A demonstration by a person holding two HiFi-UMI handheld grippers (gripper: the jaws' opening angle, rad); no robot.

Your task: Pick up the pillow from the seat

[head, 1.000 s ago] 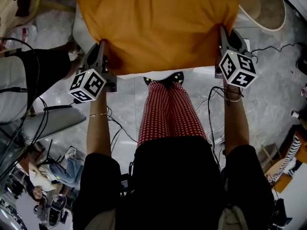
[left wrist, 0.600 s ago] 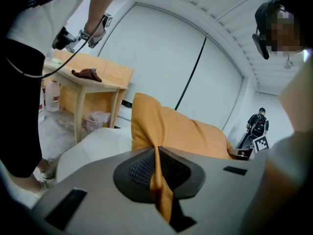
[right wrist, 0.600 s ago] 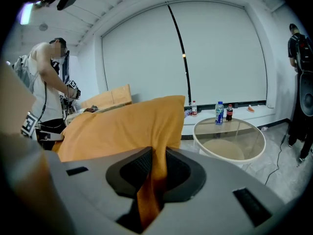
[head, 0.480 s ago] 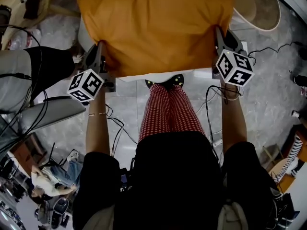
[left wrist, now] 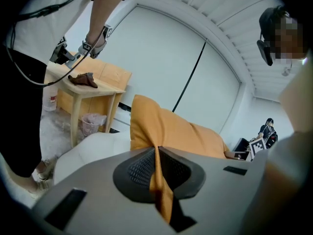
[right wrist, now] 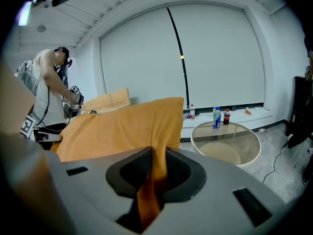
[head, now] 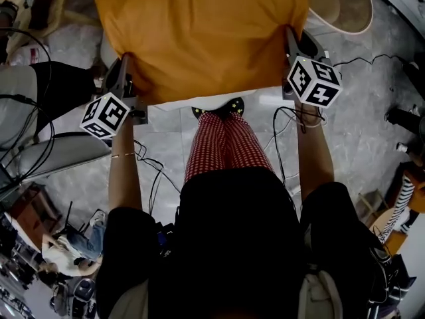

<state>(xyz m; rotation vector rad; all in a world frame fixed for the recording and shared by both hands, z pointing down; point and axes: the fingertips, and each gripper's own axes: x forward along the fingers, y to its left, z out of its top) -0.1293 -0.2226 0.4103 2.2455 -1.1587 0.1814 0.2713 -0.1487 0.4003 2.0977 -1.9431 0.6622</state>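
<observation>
Pillow, smooth orange fabric, rectangular

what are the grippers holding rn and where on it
The orange pillow. The left gripper pinches fabric at its left edge, the right gripper at its right edge, both near the person's side.

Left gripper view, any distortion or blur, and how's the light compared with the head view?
Left gripper view: strong fisheye bending, dark corners, bright white wall, the pillow sharp; head view: dimmer, darkest toward the bottom edge, mild bending only.
</observation>
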